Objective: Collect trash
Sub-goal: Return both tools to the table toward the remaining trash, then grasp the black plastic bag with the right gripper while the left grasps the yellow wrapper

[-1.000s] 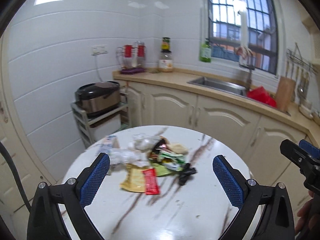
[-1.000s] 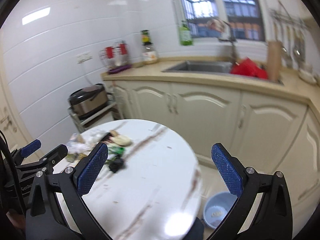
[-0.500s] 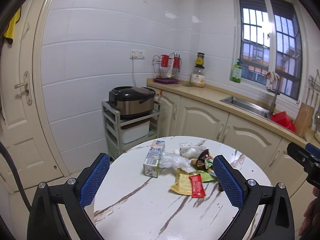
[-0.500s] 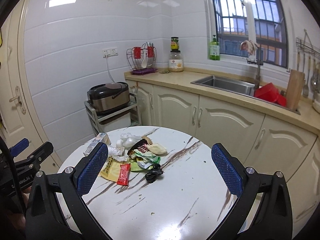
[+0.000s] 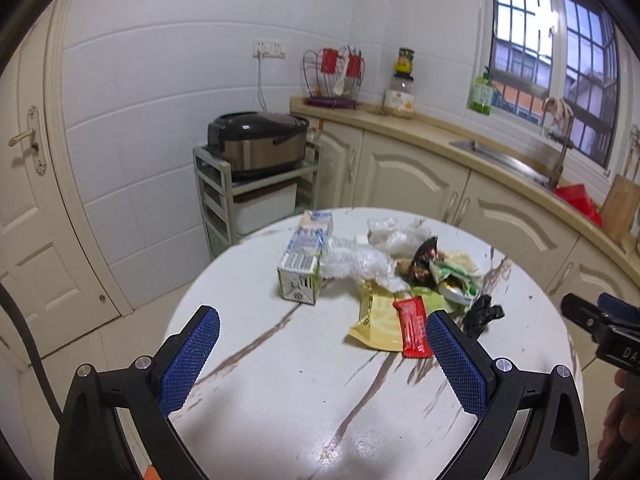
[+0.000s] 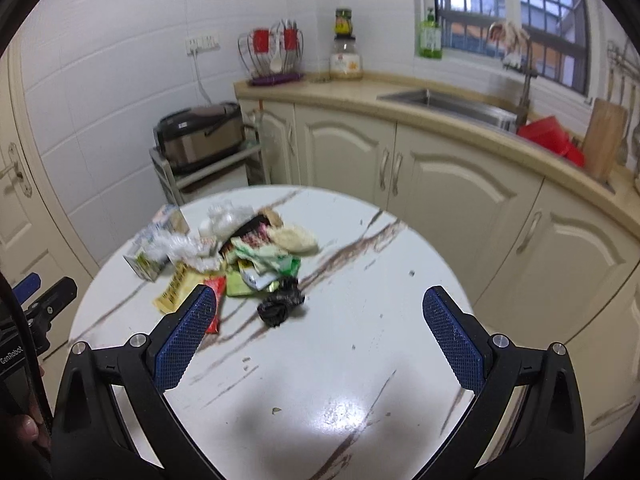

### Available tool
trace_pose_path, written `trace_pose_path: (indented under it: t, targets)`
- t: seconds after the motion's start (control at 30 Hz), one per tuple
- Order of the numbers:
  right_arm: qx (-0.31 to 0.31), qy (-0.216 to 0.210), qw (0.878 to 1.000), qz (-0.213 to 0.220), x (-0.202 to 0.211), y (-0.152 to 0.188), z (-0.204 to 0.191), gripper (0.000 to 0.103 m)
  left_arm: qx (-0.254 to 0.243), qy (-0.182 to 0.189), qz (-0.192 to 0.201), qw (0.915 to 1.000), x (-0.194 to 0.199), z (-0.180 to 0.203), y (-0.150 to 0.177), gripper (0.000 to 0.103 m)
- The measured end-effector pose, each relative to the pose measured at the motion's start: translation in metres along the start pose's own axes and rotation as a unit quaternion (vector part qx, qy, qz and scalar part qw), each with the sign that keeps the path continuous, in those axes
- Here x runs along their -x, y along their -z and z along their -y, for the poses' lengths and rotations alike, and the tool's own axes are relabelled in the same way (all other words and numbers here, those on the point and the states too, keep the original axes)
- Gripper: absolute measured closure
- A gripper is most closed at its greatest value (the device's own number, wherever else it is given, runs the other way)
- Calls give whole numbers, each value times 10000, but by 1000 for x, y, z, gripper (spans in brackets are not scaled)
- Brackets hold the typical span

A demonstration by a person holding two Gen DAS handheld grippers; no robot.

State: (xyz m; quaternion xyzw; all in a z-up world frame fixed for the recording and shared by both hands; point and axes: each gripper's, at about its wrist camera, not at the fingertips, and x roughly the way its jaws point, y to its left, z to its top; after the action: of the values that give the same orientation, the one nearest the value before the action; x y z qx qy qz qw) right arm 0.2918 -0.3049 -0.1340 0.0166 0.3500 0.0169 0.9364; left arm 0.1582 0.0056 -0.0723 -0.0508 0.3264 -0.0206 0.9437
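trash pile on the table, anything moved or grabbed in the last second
Only the claws moved: both swung to face the trash pile and closed in over the table. Left claw and right claw stay open and empty. Nothing in the pile shifted.

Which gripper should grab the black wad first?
Probably right. The black wad lies just ahead between the open right gripper fingers; from the left gripper it sits beyond the right finger.
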Motion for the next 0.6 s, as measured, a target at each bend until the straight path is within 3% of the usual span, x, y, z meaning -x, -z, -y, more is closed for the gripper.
trace_pose_path:
  t: [0.37, 0.53, 0.6]
  targets:
    - [75, -275, 9952, -932, -95, 16, -11, 2, -236, 92, -787, 9966, -95, 9, -30, 1]
    - [88, -357, 9924, -1172, -125, 19, -15, 13, -305, 121, -1112, 9933, -148, 14, -52, 3]
    - [99, -394, 9916, -1230, -133, 20, -16, 19, -305, 129, -1221, 9920, -165, 13, -57, 9]
